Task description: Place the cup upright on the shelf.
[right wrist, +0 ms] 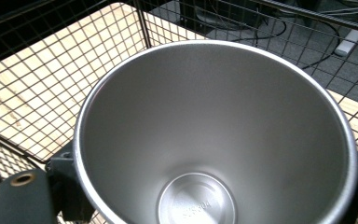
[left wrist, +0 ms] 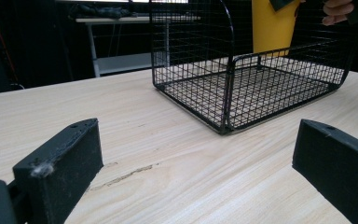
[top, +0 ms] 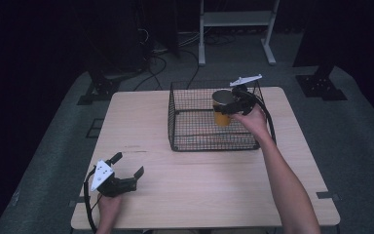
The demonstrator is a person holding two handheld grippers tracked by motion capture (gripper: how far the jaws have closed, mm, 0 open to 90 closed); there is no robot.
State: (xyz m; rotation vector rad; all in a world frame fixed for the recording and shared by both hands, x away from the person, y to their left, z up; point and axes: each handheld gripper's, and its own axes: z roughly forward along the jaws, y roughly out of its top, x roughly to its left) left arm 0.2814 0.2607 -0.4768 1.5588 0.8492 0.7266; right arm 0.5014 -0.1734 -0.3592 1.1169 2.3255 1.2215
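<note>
Over the wire basket (top: 195, 127) at the far side of the desk (top: 141, 117), the person's right arm reaches forward from the bottom edge, forearm stretched long and the hand wrapped around the right gripper (top: 233, 105), whose grey three-cornered plate tilts up behind it. Its jaws are closed on the rim of a cup (top: 222, 108) (yellow outside, bare steel inside), one jaw at each side of the mouth as the right gripper view shows. The cup hangs within the basket's right rear part, above the mesh floor; whether its base touches the mesh cannot be told. It stands upright, long axis vertical, mouth open upward toward the camera on the gripper. Black wire walls ring it on all sides, and the near wall stands between it and the person. At the near left corner of the desk the left gripper (top: 129, 166) rests low in the other hand, jaws spread wide and holding nothing, pointing across bare wood toward the basket. Cables and a pale shelf frame (top: 236, 24) lie on the floor beyond.
</note>
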